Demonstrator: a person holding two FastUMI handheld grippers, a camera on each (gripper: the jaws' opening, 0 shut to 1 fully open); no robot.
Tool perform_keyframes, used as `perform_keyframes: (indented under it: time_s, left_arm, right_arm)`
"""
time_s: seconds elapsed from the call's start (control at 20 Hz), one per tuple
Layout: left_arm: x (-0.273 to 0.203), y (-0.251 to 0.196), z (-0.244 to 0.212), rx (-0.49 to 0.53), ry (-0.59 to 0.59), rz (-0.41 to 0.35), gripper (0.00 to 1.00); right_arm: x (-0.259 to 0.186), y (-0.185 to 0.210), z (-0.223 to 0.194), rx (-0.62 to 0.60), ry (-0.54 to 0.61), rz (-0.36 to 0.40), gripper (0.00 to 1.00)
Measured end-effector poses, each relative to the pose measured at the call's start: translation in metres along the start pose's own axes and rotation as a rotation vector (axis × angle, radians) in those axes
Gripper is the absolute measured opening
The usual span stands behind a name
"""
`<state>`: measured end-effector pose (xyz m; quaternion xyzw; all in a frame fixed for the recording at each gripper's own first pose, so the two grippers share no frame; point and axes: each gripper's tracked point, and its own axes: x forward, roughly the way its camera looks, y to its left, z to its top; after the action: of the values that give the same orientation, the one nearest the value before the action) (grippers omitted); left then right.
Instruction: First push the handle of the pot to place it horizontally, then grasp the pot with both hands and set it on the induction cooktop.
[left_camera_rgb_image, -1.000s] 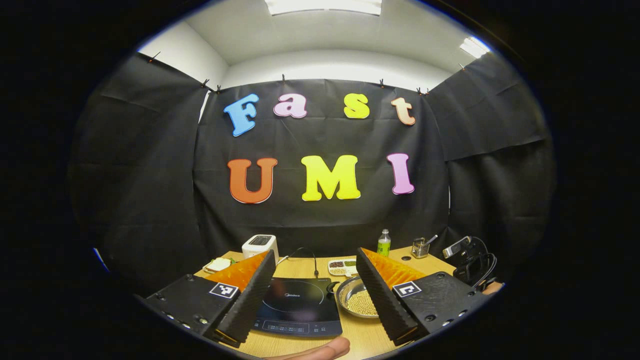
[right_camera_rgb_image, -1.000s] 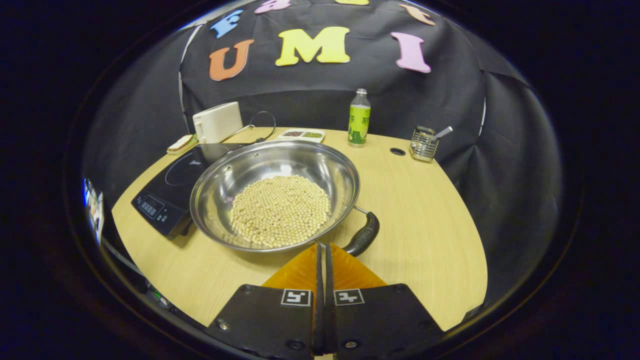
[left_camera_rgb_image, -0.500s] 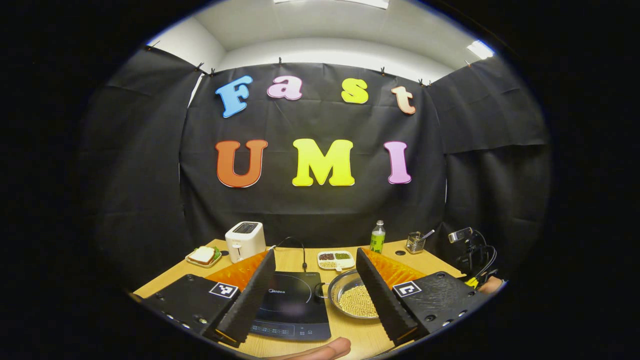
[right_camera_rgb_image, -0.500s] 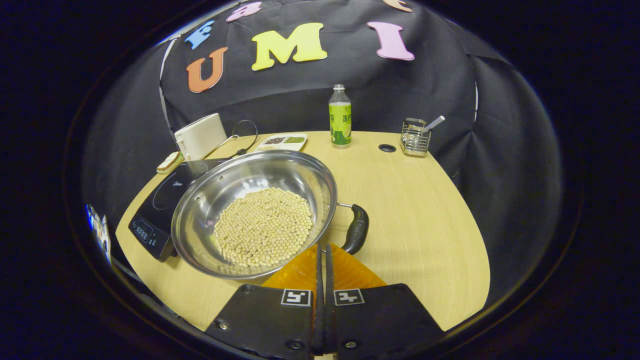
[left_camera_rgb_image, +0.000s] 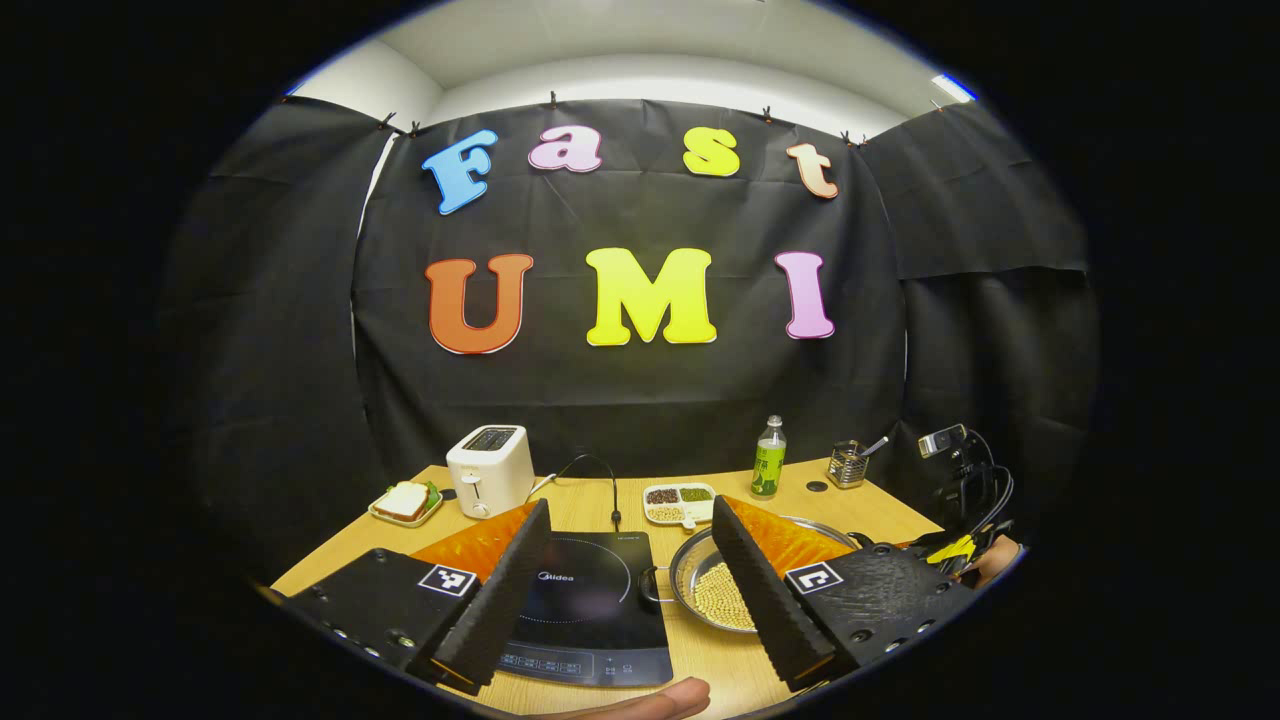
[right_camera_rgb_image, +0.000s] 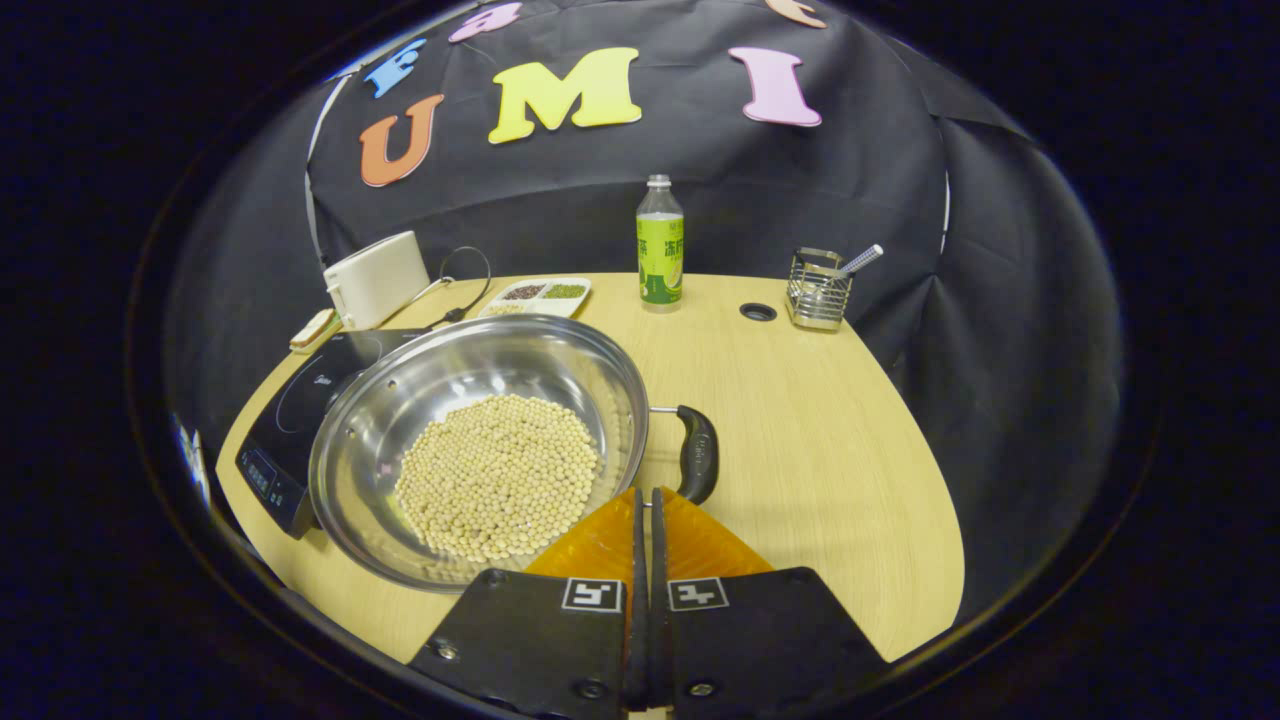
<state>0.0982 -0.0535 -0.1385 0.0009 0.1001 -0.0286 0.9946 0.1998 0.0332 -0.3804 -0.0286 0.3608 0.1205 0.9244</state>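
- The right gripper (right_camera_rgb_image: 645, 500) is sitting with its jaws pressed together on nothing, tips just beside the pot's handle (right_camera_rgb_image: 697, 466).
- The left gripper (left_camera_rgb_image: 630, 535) is hanging with its jaws spread wide above the cooktop (left_camera_rgb_image: 590, 610).
- The pot (right_camera_rgb_image: 480, 440) of beans (right_camera_rgb_image: 497, 475) is resting on the table (right_camera_rgb_image: 820, 420), just beside the cooktop.

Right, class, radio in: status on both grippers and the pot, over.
Left gripper open above the cooktop. Right gripper shut, empty, tips near the pot's handle. Pot on the table beside the cooktop. Nothing in the way.
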Motion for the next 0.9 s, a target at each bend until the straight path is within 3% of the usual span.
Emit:
perform_keyframes:
  time_s: [0.9]
  left_arm:
    - [0.042, -0.018, -0.054, -0.007, 0.123, -0.029, 0.96]
  right_arm:
    - [0.005, -0.005, 0.005, 0.031, -0.030, -0.023, 0.04]
